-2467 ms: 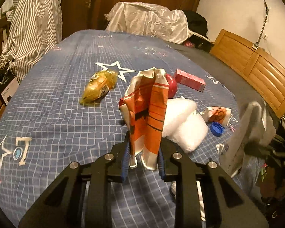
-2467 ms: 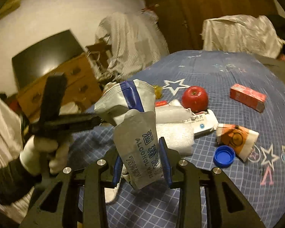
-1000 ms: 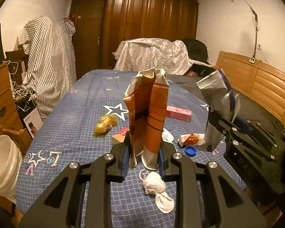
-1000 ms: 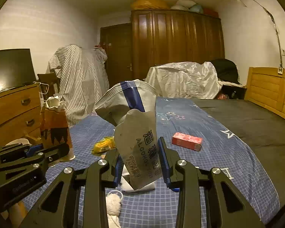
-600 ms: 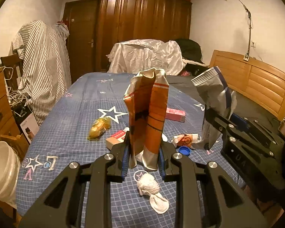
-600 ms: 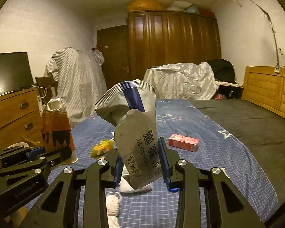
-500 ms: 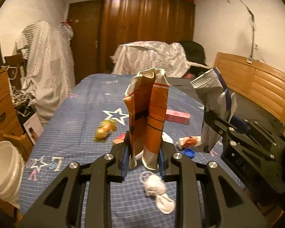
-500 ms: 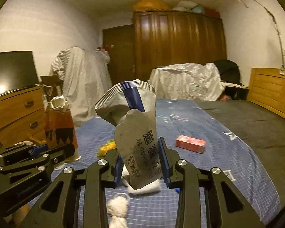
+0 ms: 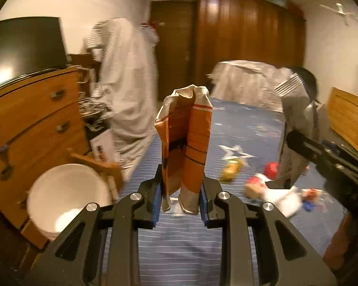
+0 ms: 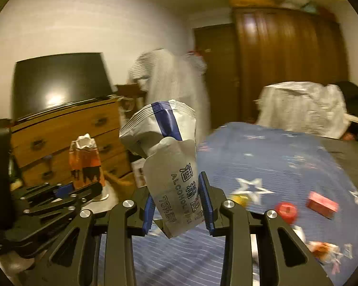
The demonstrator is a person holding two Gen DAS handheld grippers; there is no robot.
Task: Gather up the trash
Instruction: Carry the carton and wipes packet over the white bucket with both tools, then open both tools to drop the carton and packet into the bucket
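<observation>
My left gripper (image 9: 180, 202) is shut on an orange snack wrapper (image 9: 186, 140) and holds it upright above the bed's near left edge. My right gripper (image 10: 177, 211) is shut on a grey alcohol wipes packet (image 10: 169, 164); it also shows in the left wrist view (image 9: 296, 128) at the right. A white bucket (image 9: 64, 195) stands on the floor at the lower left, beside the bed. The orange wrapper also shows in the right wrist view (image 10: 86, 162) at the left.
On the blue bedspread (image 9: 250, 131) lie a yellow wrapper (image 9: 230, 170), a red apple (image 10: 286, 211), a red box (image 10: 322, 203) and small scraps (image 9: 281, 195). A wooden dresser (image 9: 33, 124) with a dark TV (image 10: 57, 81) stands at the left. Covered furniture stands behind.
Both grippers have swung left with their wrappers still held. The white bucket and dresser have come into fuller view; the trash on the bed has slid to the right.
</observation>
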